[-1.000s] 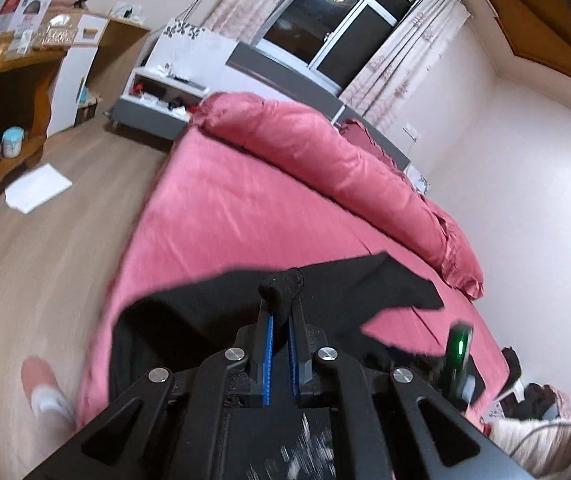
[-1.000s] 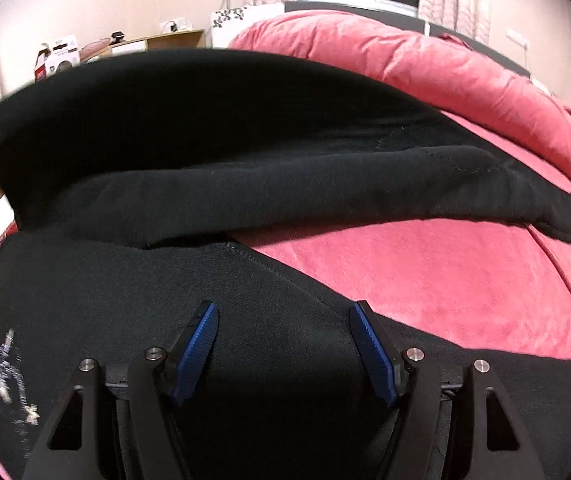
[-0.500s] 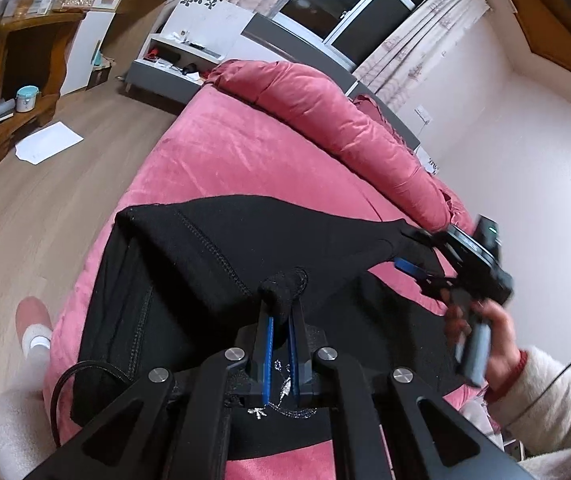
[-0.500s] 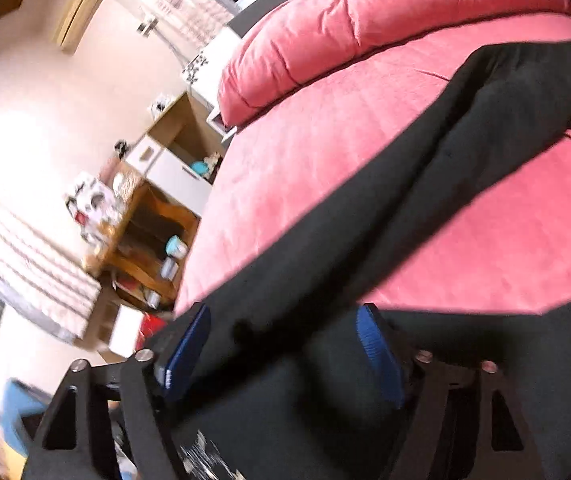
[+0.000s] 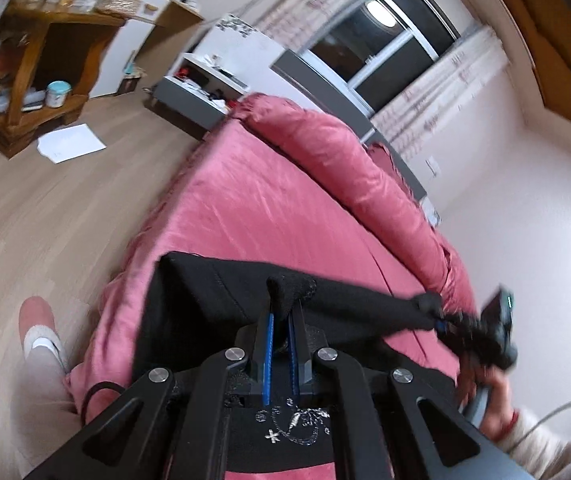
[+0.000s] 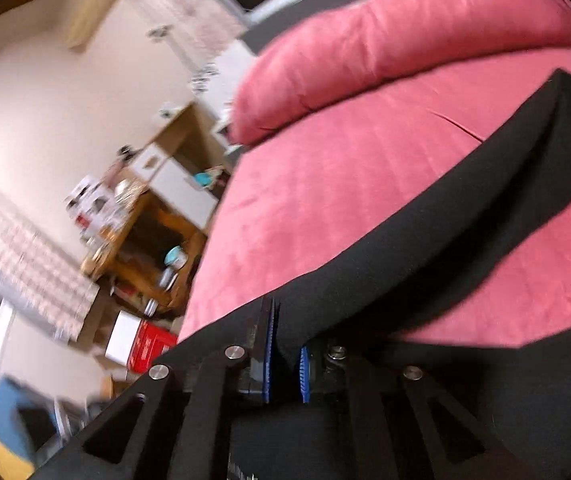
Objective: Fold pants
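Black pants (image 5: 213,292) lie on the near part of a pink bed (image 5: 269,200), with a silver embroidered motif (image 5: 297,428) close to the camera. My left gripper (image 5: 281,316) is shut on a raised bunch of the black fabric. From there a folded leg stretches right to my right gripper (image 5: 441,322), held by a person's hand (image 5: 489,392). In the right wrist view, the right gripper (image 6: 285,344) has its jaws closing, blue pads pinching the black cloth between them. The leg (image 6: 465,232) runs from there up to the right across the bed (image 6: 325,184).
A rolled pink quilt (image 5: 337,152) lies along the head of the bed. A person's slippered foot (image 5: 39,328) stands on the wooden floor left of the bed. A wooden shelf unit (image 5: 45,60), a sheet of paper (image 5: 71,144) and a red box (image 6: 151,346) are on the left.
The right gripper's jaws went from wide apart to pinched on the black leg, and it rose and rolled. The left gripper kept its hold and shifted a little.
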### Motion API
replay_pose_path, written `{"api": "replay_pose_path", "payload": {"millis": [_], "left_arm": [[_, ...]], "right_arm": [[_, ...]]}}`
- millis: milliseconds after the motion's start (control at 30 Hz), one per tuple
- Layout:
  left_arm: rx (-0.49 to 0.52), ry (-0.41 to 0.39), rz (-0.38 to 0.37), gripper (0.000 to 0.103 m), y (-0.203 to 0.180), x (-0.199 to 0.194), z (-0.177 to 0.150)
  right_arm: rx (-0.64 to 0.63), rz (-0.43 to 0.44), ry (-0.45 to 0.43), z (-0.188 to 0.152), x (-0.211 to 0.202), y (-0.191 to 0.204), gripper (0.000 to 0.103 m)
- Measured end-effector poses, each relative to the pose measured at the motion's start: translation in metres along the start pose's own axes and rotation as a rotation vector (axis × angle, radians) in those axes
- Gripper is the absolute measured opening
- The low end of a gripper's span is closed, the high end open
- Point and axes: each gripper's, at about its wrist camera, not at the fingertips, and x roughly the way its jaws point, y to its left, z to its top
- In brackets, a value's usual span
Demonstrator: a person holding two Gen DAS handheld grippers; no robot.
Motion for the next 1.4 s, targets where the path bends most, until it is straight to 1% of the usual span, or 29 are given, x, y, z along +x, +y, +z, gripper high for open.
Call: {"api": "replay_pose_path", "payload": {"millis": [67, 100, 167, 200, 267, 333, 433, 500, 533, 567, 600, 700, 767, 833, 933, 1033, 1100, 1200, 1300, 1367, 1400], "left_arm": [[-0.002, -0.005, 0.020, 0.006, 0.007, -0.005, -0.002], [-0.011, 0.007, 0.034, 0.006, 0.013, -0.006, -0.006], [-0.042, 0.051, 0.056, 0.006, 0.024, -0.002, -0.015], [-0.066, 0.086, 0.069, 0.006, 0.033, 0.003, -0.024], [-0.098, 0.119, 0.078, 0.006, 0.044, 0.007, -0.035], [-0.152, 0.124, 0.046, 0.006, 0.054, 0.007, -0.039], [-0.178, 0.115, 0.005, 0.009, 0.059, 0.004, -0.035], [-0.209, 0.115, -0.038, 0.016, 0.062, 0.003, -0.037], [-0.232, 0.114, -0.065, 0.025, 0.065, 0.003, -0.037], [-0.268, 0.115, -0.110, 0.030, 0.070, 0.002, -0.037], [-0.293, 0.117, -0.142, 0.030, 0.073, 0.001, -0.037], [-0.364, 0.151, -0.219, 0.034, 0.076, 0.001, -0.036], [-0.380, 0.178, -0.234, 0.041, 0.076, 0.001, -0.036], [-0.374, 0.198, -0.219, 0.042, 0.074, 0.003, -0.036], [-0.332, 0.249, -0.182, 0.042, 0.065, 0.009, -0.036], [-0.232, 0.266, -0.124, 0.042, 0.051, 0.007, -0.032], [-0.201, 0.282, -0.097, 0.042, 0.048, 0.007, -0.032], [-0.177, 0.302, -0.079, 0.042, 0.046, 0.007, -0.036], [-0.173, 0.296, -0.103, 0.040, 0.042, 0.004, -0.036], [-0.161, 0.297, -0.112, 0.035, 0.039, 0.004, -0.035], [-0.151, 0.310, -0.098, 0.034, 0.038, 0.006, -0.035]], "right_arm": [[-0.028, 0.004, 0.039, -0.026, -0.007, 0.002, 0.010], [-0.049, -0.002, 0.056, -0.036, -0.003, 0.005, 0.010], [-0.087, -0.034, 0.081, -0.058, 0.002, 0.006, 0.011], [-0.095, -0.057, 0.100, -0.068, 0.008, 0.003, 0.011], [-0.071, -0.091, 0.151, -0.087, 0.017, -0.010, 0.011], [-0.028, -0.096, 0.189, -0.101, 0.026, -0.023, 0.011], [-0.022, -0.097, 0.206, -0.106, 0.034, -0.029, 0.012], [-0.030, -0.096, 0.201, -0.103, 0.035, -0.029, 0.013], [-0.030, -0.095, 0.197, -0.102, 0.035, -0.028, 0.014], [-0.027, -0.092, 0.195, -0.101, 0.035, -0.027, 0.014], [-0.016, -0.085, 0.195, -0.101, 0.034, -0.028, 0.014], [0.028, -0.051, 0.202, -0.106, 0.027, -0.034, 0.022], [0.026, -0.039, 0.201, -0.107, 0.027, -0.031, 0.029], [0.034, -0.034, 0.194, -0.106, 0.025, -0.031, 0.030], [0.097, -0.019, 0.185, -0.104, 0.027, -0.038, 0.031], [0.172, -0.002, 0.167, -0.103, 0.022, -0.051, 0.031], [0.211, -0.008, 0.145, -0.100, 0.018, -0.059, 0.031], [0.272, -0.028, 0.112, -0.100, 0.009, -0.076, 0.031], [0.339, -0.032, 0.085, -0.099, 0.000, -0.091, 0.031], [0.355, -0.045, 0.067, -0.097, -0.007, -0.098, 0.031], [0.373, -0.054, 0.048, -0.095, -0.011, -0.103, 0.031]]}}
